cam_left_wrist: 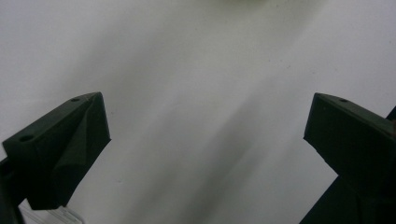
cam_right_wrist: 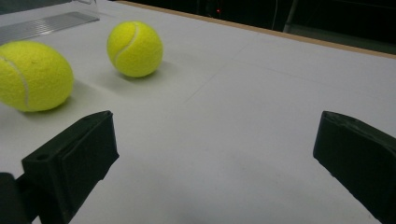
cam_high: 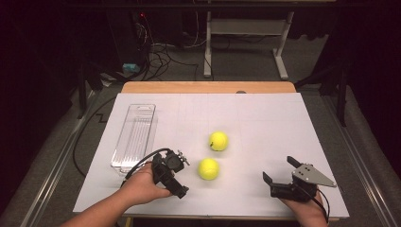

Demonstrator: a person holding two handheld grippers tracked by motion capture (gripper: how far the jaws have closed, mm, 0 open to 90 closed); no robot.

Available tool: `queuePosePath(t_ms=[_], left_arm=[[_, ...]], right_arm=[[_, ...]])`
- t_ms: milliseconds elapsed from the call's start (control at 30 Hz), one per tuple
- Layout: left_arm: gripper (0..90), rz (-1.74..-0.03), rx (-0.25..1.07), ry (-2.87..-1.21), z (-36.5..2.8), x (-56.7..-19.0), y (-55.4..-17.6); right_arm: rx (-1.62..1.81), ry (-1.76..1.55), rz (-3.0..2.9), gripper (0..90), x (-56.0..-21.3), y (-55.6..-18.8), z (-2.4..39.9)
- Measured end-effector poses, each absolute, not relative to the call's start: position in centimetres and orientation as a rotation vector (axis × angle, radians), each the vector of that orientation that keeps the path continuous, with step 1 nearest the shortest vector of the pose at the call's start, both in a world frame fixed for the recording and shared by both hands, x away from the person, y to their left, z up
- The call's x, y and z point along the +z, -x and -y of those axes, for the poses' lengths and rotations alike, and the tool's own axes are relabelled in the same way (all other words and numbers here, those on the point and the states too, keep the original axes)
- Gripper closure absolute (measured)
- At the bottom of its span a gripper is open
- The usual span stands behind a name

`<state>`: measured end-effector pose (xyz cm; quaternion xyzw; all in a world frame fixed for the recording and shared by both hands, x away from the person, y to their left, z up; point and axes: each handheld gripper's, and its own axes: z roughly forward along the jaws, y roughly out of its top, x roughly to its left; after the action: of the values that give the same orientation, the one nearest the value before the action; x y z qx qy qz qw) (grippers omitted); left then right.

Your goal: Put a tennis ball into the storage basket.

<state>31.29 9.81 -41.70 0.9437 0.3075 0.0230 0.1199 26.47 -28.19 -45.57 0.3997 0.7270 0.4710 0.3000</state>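
Two yellow tennis balls lie on the white sheet covering the desk (cam_high: 265, 118), near its middle and close to one another but apart. The nearer tennis ball (cam_high: 208, 169) sits just beside the left gripper (cam_high: 182, 175), on that gripper's right side; the farther tennis ball (cam_high: 219, 141) lies a little beyond it. In the right gripper view the same two balls appear at upper left, the nearer (cam_right_wrist: 32, 76) and the farther (cam_right_wrist: 135, 48), both resting on the sheet and untouched.

The left gripper is held in the person's left hand (cam_high: 142, 184), low over the sheet. Its own view shows the jaws spread wide with nothing between them but blurred white surface.

The right gripper (cam_high: 280, 171) is held at the near right of the desk, well apart from both balls. Its jaws stand wide apart and empty, as its own view confirms.

A clear plastic tray (cam_high: 135, 136) lies lengthwise at the left of the sheet, beyond the left hand, with nothing visible inside.
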Motion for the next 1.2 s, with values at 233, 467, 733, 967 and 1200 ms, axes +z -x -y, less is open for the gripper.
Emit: queuePosePath(t_ms=[233,467,733,967,1200], left_arm=[[1.1,-0.876,-0.003,-2.799,-9.2,-41.3,-32.0],[1.1,-0.873,-0.056,-2.839,-8.6,-41.3,-32.5],[1.1,-0.849,-0.066,-2.864,-7.4,-40.7,-32.9],[1.1,-0.822,-0.065,-2.861,-6.2,-39.8,-33.3],[1.1,-0.802,-0.083,-2.874,-5.0,-39.5,-34.0]], right_arm=[[1.249,-1.054,-1.934,0.0,-45.6,-26.4,28.2],[1.250,-1.057,-1.939,0.0,-45.7,-26.4,28.1],[1.244,-1.050,-1.944,0.0,-45.7,-26.4,28.0],[1.248,-1.046,-1.944,0.0,-45.7,-26.3,28.0],[1.243,-1.045,-1.945,0.0,-45.7,-26.3,28.0]])
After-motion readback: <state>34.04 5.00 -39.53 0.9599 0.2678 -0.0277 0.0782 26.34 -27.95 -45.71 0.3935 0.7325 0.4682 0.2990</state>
